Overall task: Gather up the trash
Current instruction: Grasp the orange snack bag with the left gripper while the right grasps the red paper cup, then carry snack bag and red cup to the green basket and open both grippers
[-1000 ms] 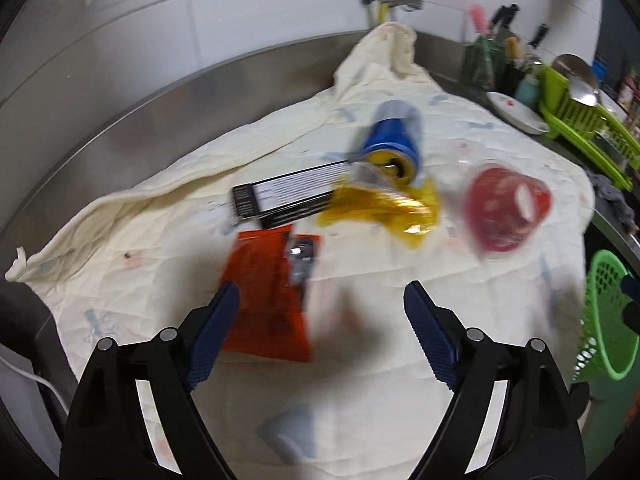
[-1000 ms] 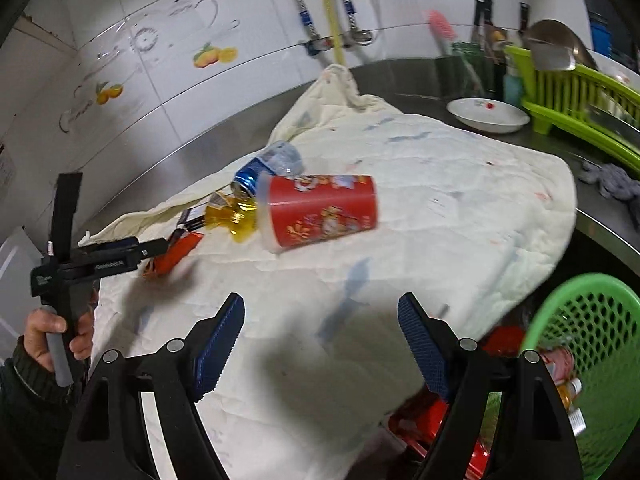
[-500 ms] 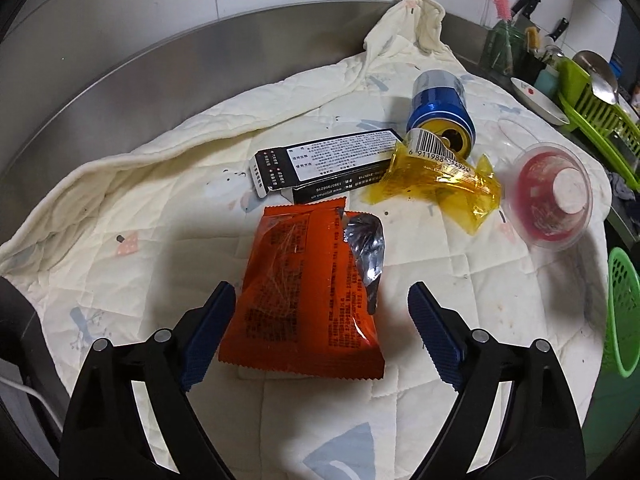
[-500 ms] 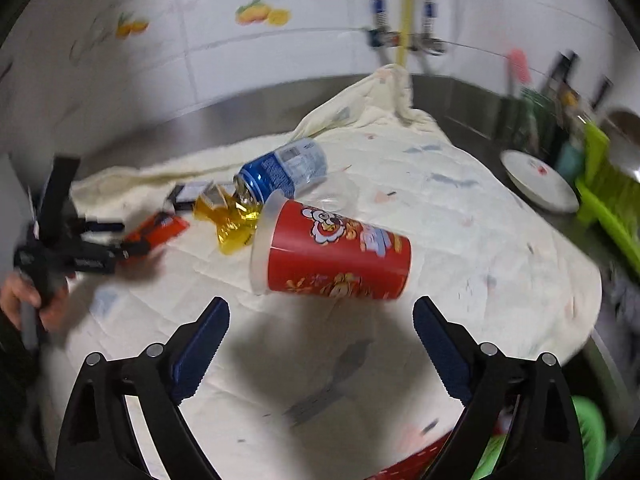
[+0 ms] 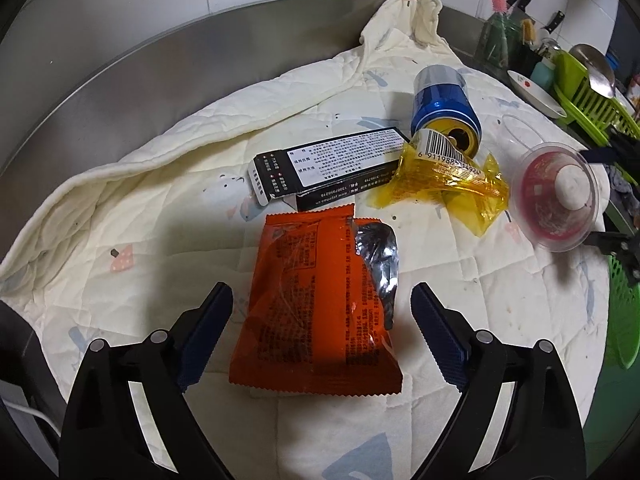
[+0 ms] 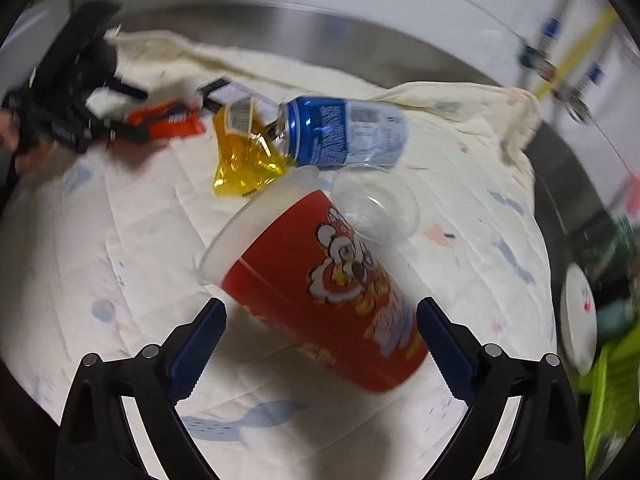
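Trash lies on a cream quilted cloth [image 5: 132,184]. My left gripper [image 5: 322,320] is open, its fingers on either side of an orange snack packet [image 5: 316,304]. Beyond it lie a black box [image 5: 332,164], a yellow wrapper [image 5: 444,180], a blue can [image 5: 444,100] and a red cup [image 5: 556,196] on its side. My right gripper [image 6: 320,332] is open, straddling the red cup [image 6: 328,296]. The can [image 6: 344,132], wrapper [image 6: 240,160], packet [image 6: 168,124] and a clear lid [image 6: 376,208] lie beyond.
A green basket [image 5: 624,312] hangs off the cloth's right edge. A green dish rack [image 5: 592,96], a white plate [image 5: 536,88] and utensils stand at the back right. A steel counter rim and tiled wall run behind. The left gripper shows in the right wrist view [image 6: 80,120].
Both grippers have moved forward and down. The left one now straddles the orange packet; the right one has swung left and closed in on the red cup. Both stay open.
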`<action>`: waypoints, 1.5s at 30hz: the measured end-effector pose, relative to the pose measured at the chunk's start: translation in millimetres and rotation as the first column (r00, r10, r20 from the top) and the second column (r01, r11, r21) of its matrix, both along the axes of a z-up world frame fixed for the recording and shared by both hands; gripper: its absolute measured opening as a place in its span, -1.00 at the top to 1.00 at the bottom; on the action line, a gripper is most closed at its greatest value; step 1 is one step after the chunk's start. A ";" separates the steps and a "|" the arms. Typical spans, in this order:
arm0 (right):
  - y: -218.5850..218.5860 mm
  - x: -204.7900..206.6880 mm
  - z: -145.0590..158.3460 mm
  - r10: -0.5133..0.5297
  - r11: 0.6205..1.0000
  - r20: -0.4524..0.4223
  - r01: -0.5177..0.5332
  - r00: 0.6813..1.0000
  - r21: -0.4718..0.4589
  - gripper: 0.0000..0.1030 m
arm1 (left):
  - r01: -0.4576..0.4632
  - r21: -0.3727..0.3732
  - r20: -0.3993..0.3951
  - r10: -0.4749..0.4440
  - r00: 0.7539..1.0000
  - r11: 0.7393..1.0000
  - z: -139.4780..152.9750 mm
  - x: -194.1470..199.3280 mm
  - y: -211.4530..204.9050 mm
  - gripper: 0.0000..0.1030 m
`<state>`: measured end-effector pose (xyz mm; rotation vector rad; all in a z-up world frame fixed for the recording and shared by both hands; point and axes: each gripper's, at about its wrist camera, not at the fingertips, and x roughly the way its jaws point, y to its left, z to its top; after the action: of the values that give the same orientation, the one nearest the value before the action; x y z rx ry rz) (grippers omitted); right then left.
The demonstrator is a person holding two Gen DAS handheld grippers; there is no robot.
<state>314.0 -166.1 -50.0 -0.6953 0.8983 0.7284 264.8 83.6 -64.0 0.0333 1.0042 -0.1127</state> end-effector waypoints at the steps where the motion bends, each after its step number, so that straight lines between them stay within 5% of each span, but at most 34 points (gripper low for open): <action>1: 2.7 3.1 -2.9 0.026 1.000 -0.010 -0.027 1.000 -0.017 -0.81 | 0.004 0.002 0.000 -0.004 1.000 1.000 0.4 0.7 0.0 -0.78; 13: 19.7 10.5 -19.7 0.072 0.995 -0.018 -0.073 0.997 -0.071 -0.78 | 0.012 0.010 -0.049 -0.011 0.999 1.000 -13.6 13.5 1.3 -0.79; 19: 19.8 2.5 -12.3 0.008 1.000 -0.073 -0.010 0.997 -0.021 -0.43 | 0.007 -0.020 -0.055 -0.008 0.998 1.000 -16.7 16.6 7.0 -0.76; 26: 26.9 -11.4 -6.7 -0.014 0.998 -0.163 0.023 0.987 0.055 -0.34 | 0.040 -0.007 -0.060 -0.040 0.997 0.999 -18.2 15.3 2.6 -0.33; 31: 39.6 -7.9 -5.0 0.008 0.996 -0.161 0.006 0.987 0.087 -0.58 | 0.050 -0.004 -0.055 -0.050 0.997 0.999 -16.0 13.9 1.5 -0.25; 45: 32.5 -28.1 -2.8 -0.102 0.967 -0.157 0.135 0.982 0.217 -0.41 | 0.045 -0.050 -0.026 -0.046 0.999 0.998 -8.8 1.4 0.1 0.03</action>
<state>285.9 -133.6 -52.9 -0.3856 0.9629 0.7675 266.2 83.7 -72.8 0.0097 1.0282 -0.1795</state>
